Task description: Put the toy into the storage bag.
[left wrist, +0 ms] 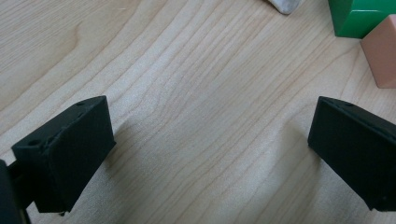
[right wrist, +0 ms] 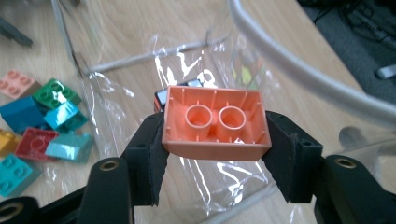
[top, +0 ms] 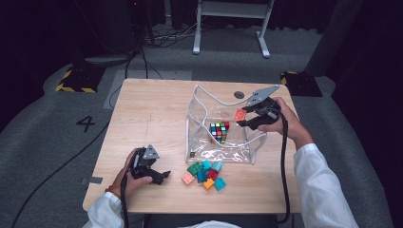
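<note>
Loading step: toy bricks are being transferred from the table into the clear bag; one brick is in transit.

High view: the right gripper is seen over the bag's open top, at its right edge, with the orange brick clamped between its jaws. A colour puzzle cube already lies inside the bag. A brick cluster of green, teal, red, orange and pink pieces remains on the wooden table, just in front of the bag. The left gripper rests low at the table's near-left, beside the cluster.

Left gripper view: the jaws are spread wide over bare wood, with nothing between them. A green brick and a pink brick appear at the upper right corner.

Right gripper view: the orange brick is held by its short ends, hollow underside toward the camera, with the bag's film below it. The jaws are roughly half closed on it.

Next move (judged): the brick should be lowered clear of the bag's rim cord, then released beside the cube.

Readable markings: a painted "4" on the grey floor left of the table; no brand can be read.
</note>
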Action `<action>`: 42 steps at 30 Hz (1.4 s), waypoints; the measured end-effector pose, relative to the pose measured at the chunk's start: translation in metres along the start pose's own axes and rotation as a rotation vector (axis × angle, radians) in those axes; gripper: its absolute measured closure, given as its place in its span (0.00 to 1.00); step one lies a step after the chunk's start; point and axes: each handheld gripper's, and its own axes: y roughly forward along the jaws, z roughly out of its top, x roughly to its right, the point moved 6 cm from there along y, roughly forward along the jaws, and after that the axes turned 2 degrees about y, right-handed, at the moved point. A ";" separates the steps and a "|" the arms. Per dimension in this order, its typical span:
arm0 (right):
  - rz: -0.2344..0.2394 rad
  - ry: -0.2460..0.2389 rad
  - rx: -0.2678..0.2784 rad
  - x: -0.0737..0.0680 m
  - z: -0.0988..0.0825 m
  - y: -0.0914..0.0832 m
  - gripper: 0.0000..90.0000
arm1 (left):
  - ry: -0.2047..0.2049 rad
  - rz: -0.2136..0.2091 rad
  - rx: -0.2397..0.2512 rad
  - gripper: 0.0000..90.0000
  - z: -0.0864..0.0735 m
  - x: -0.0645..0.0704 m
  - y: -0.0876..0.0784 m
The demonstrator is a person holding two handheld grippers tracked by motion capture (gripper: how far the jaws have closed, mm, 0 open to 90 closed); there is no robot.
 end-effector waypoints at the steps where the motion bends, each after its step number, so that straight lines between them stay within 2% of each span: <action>1: 0.004 0.003 -0.020 0.000 -0.002 0.001 0.48 | -0.001 0.000 0.000 0.00 0.000 0.000 0.000; 3: -0.010 -0.010 -0.077 0.002 -0.007 0.002 0.48 | -0.001 -0.001 0.000 0.00 0.000 0.000 0.000; 4: -0.012 -0.002 -0.084 0.001 -0.008 0.003 0.48 | 0.000 0.000 0.000 0.00 0.000 0.000 0.000; 7: -0.019 -0.008 -0.157 0.004 -0.014 0.003 0.48 | 0.000 0.000 0.000 0.00 0.000 0.000 0.000; 8: -0.017 -0.014 -0.159 0.004 -0.016 0.004 0.48 | 0.000 0.000 0.000 0.00 0.000 0.000 0.000; 10: -0.037 -0.006 -0.219 0.006 -0.020 0.001 0.48 | 0.002 -0.001 -0.001 0.00 0.000 0.000 0.000; 12: -0.051 0.001 -0.257 0.008 -0.023 -0.001 0.48 | 0.000 0.000 0.000 0.00 0.000 0.000 0.000; 17: -0.089 0.022 -0.318 0.015 -0.027 -0.006 0.48 | 0.000 0.000 0.000 0.00 0.000 0.000 0.000; 19: -0.090 0.017 -0.342 0.015 -0.029 -0.006 0.48 | -0.001 0.000 0.000 0.00 0.000 0.000 0.000; 22: -0.101 0.018 -0.350 0.014 -0.030 -0.006 0.48 | 0.002 -0.001 -0.001 0.00 0.000 0.000 0.000; 28: -0.099 0.028 -0.265 0.012 -0.026 -0.010 0.47 | 0.000 -0.001 0.000 0.00 0.000 0.000 0.000; 31: -0.091 0.043 -0.179 0.010 -0.024 -0.016 0.43 | -0.001 0.000 0.000 0.00 0.000 0.000 0.000; 36: -0.107 0.092 -0.089 0.013 -0.027 -0.025 0.39 | 0.000 -0.001 0.000 0.00 0.000 0.000 0.000; 40: -0.101 0.132 0.024 0.011 -0.028 -0.032 0.37 | 0.000 -0.001 0.001 0.00 0.000 0.000 0.000; 42: -0.116 0.170 0.088 0.008 -0.027 -0.039 0.35 | -0.001 -0.001 0.001 0.00 0.000 0.000 0.000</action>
